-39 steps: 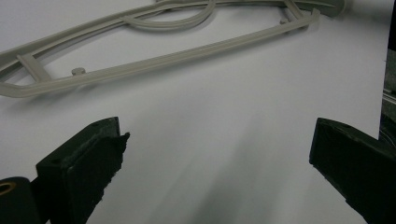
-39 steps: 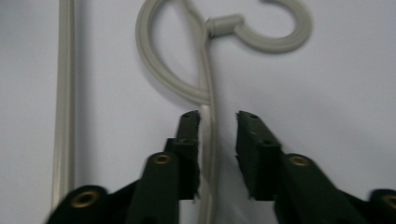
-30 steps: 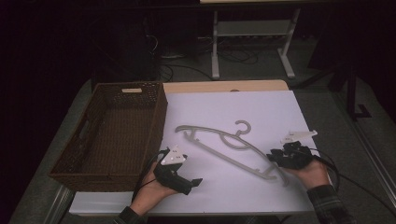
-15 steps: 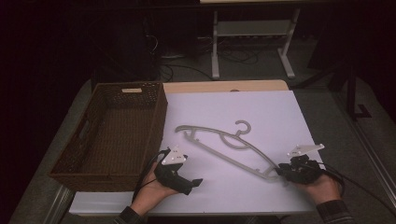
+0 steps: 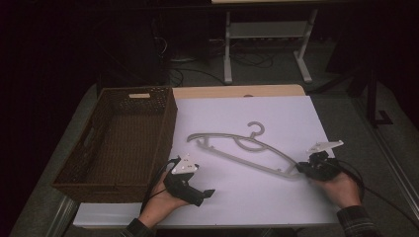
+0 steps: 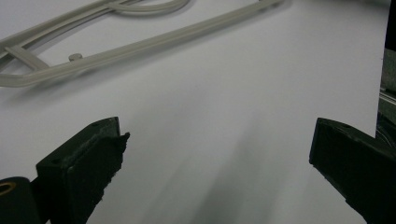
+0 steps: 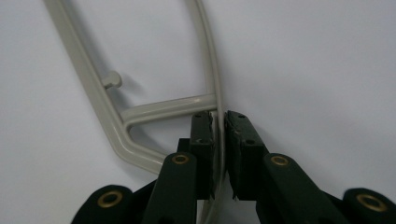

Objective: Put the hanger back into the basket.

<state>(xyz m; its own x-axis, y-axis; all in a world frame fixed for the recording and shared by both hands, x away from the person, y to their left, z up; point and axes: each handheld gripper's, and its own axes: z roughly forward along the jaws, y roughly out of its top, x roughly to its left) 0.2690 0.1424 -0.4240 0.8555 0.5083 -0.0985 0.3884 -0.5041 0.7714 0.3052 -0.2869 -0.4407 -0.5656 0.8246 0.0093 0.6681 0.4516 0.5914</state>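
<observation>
Beside basket (image 5: pixel 116 143), hanger (image 5: pixel 242 148) clamped by right gripper (image 5: pixel 302 169).

Basket (image 5: pixel 118 140) on table (image 5: pixel 296 113) at left, hanger (image 5: pixel 242 150) lying right of it, mid-table

Black claws (image 7: pixel 218 122) w/ brass rivets; grey triangular plates; plaid sleeve (image 5: pixel 356 222).

My left gripper (image 5: pixel 206 193) sits low with jaws spread wide; my right gripper (image 7: pixel 219 122) has its jaws pinched nearly together, both hands low.
</observation>
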